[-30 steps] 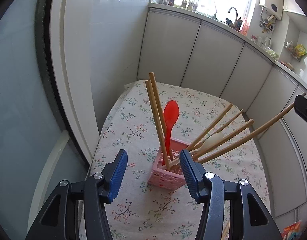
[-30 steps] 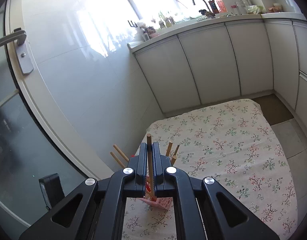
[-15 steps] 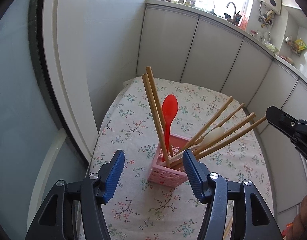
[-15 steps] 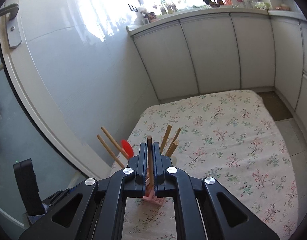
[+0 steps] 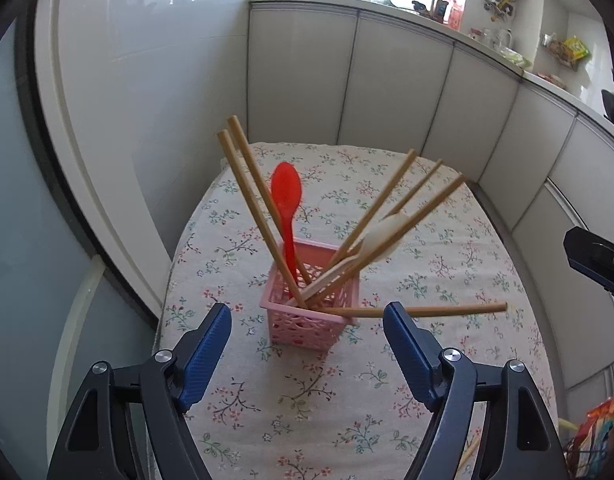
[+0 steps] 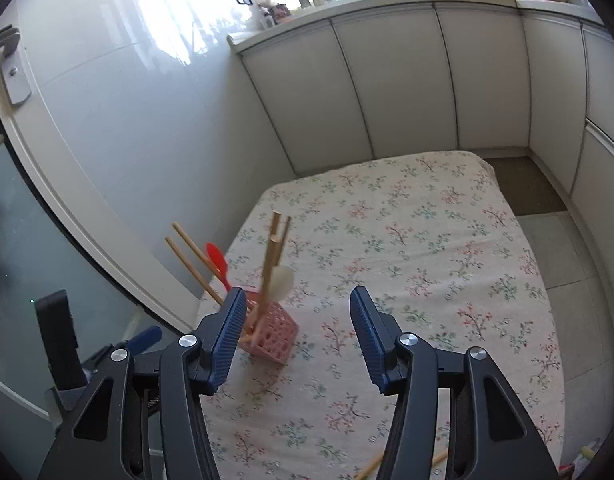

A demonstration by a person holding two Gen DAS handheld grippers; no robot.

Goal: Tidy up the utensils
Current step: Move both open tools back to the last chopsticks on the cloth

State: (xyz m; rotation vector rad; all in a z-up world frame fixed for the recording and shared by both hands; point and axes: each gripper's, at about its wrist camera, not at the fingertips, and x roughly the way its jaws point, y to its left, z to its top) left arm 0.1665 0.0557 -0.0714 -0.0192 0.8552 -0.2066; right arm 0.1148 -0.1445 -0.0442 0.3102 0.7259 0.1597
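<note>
A pink lattice basket (image 5: pixel 309 312) stands on the floral tablecloth (image 5: pixel 307 400). It holds several wooden chopsticks, a red spoon (image 5: pixel 286 196) and a white spoon (image 5: pixel 383 236). One chopstick (image 5: pixel 447 310) leans low out of the basket to the right. My left gripper (image 5: pixel 307 352) is open and empty just in front of the basket. My right gripper (image 6: pixel 293 340) is open and empty, with the basket (image 6: pixel 269 332) behind its left finger. Its tip shows at the right edge of the left wrist view (image 5: pixel 595 258).
White cabinets (image 6: pixel 387 80) ring the table's far side. A glass door (image 6: pixel 11 240) is at the left. Loose chopsticks (image 6: pixel 371 468) lie near the table's front edge. A colourful packet (image 5: pixel 599 436) sits at the lower right.
My right gripper has opened and let go of the chopstick, which now leans low out of the basket. The right gripper has drawn back. My left gripper stayed open.
</note>
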